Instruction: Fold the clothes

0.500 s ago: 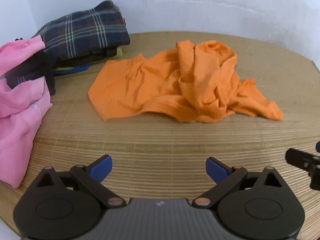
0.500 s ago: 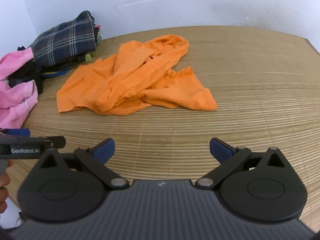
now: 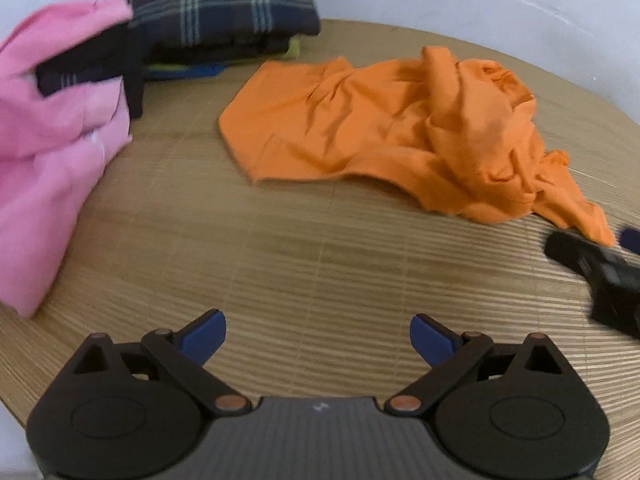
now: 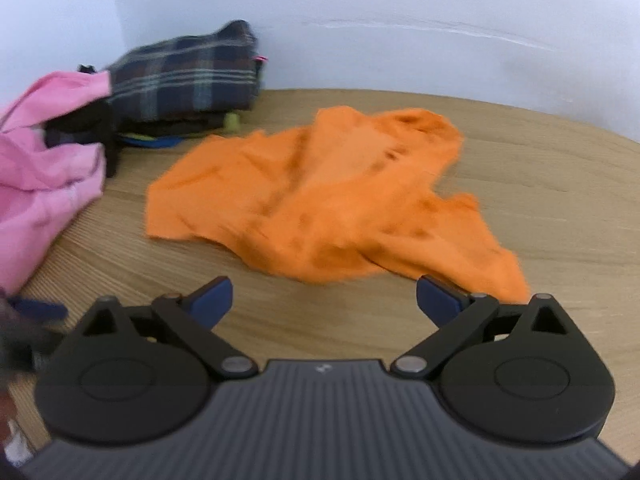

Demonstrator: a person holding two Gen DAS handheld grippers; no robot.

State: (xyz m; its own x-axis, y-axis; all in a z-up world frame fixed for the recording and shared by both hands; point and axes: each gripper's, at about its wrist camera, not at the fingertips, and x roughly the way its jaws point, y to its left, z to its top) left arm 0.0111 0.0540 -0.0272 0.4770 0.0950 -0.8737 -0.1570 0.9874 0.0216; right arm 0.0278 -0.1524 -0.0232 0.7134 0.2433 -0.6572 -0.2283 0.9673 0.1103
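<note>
A crumpled orange garment [image 3: 392, 132] [image 4: 332, 200] lies spread on the bamboo-mat table [image 3: 280, 264]. My left gripper [image 3: 318, 338] hovers open over bare mat, short of the garment's near-left edge, with nothing between its blue fingertips [image 3: 202, 334]. My right gripper [image 4: 324, 300] is open too, and its right fingertip [image 4: 438, 298] sits just before the garment's near-right corner. From the left wrist view the right gripper's black body [image 3: 600, 276] shows at the right edge, beside that corner. Both views are motion-blurred.
A pink garment [image 3: 52, 152] [image 4: 44, 184] is heaped at the left. Behind it a folded plaid garment [image 3: 216, 4] [image 4: 184, 76] tops a stack against the white wall [image 4: 360, 20]. The left gripper's tip [image 4: 36, 312] shows at the right view's left edge.
Both grippers have moved forward and lower toward the orange garment, which looms larger. The right gripper has swung left. The jaws stay open and the garment has not moved.
</note>
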